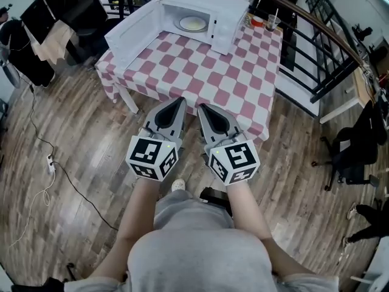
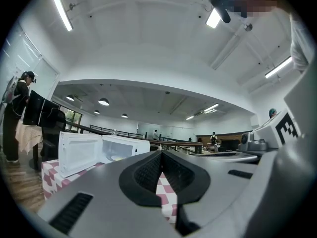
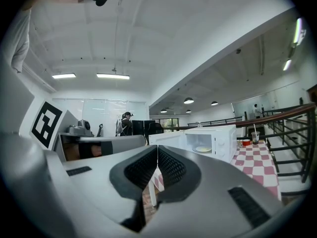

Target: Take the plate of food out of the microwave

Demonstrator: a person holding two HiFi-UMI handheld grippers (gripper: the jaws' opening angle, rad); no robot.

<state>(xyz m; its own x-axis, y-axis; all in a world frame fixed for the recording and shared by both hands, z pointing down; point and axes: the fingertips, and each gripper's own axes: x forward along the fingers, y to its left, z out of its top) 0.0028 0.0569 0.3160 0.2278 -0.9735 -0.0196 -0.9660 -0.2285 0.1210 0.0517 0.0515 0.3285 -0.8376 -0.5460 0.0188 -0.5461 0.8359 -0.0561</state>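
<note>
A white microwave (image 1: pixel 203 8) stands at the far side of the checkered table (image 1: pixel 206 72), its door (image 1: pixel 135 34) swung wide to the left. Inside sits a plate of pale food (image 1: pixel 192 24); the same plate of food (image 3: pixel 203 149) shows in the right gripper view and the plate of food (image 2: pixel 118 157) faintly in the left gripper view. My left gripper (image 1: pixel 180 102) and right gripper (image 1: pixel 201 107) hang side by side over the table's near edge, far short of the microwave. Both are shut with nothing between their tips.
A red cup (image 1: pixel 258 21) and a drink with a straw (image 1: pixel 271 22) stand right of the microwave. A black railing (image 1: pixel 328 47) runs along the right. Chairs with draped clothes (image 1: pixel 51 38) are at the left, and a cable with a power strip (image 1: pixel 51 163) lies on the wooden floor.
</note>
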